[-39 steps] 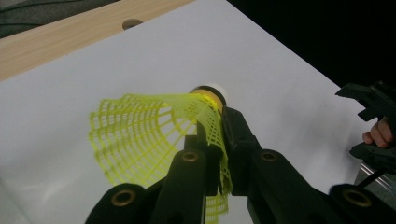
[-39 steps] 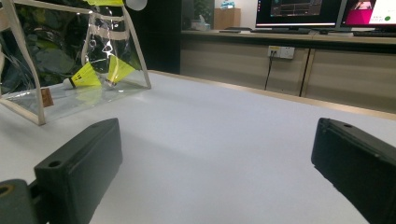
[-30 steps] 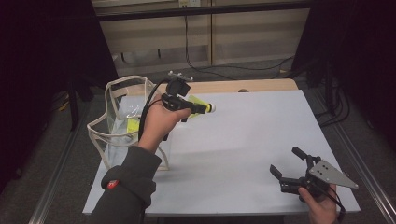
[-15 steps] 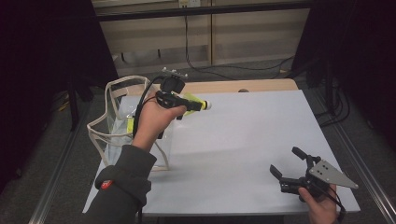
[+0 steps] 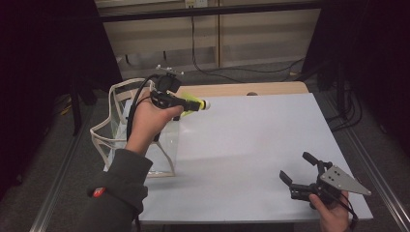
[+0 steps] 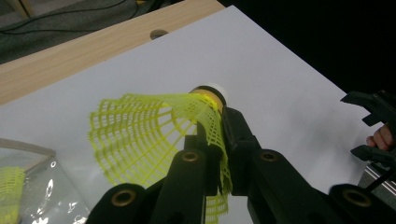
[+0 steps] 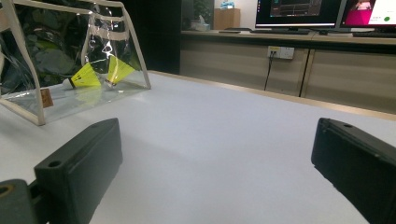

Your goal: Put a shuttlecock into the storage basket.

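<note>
A yellow mesh-skirted shuttlecock (image 5: 195,103) with a white cork tip is held above the table's far left part, beside the bag. My left gripper (image 5: 185,101) is shut on its skirt. In the left gripper view the black jaws (image 6: 220,136) pinch one side of the skirt of the shuttlecock (image 6: 140,135), the cork pointing away. A clear plastic bag (image 5: 119,131) with cream trim stands open at the left edge. The right gripper view shows two more yellow shuttlecocks (image 7: 87,76) lying in the bag (image 7: 28,107). My right gripper (image 5: 296,166) rests open at the near right corner, nothing between its jaws (image 7: 217,140).
The white table top (image 5: 251,140) has a wooden strip (image 5: 232,90) with a hole along its far edge. Cables hang behind it. A desk with monitors (image 7: 299,11) stands beyond the table in the right gripper view.
My left hand has lifted the shuttlecock a little and drifted slightly left, towards the bag. The right gripper has stayed put.
</note>
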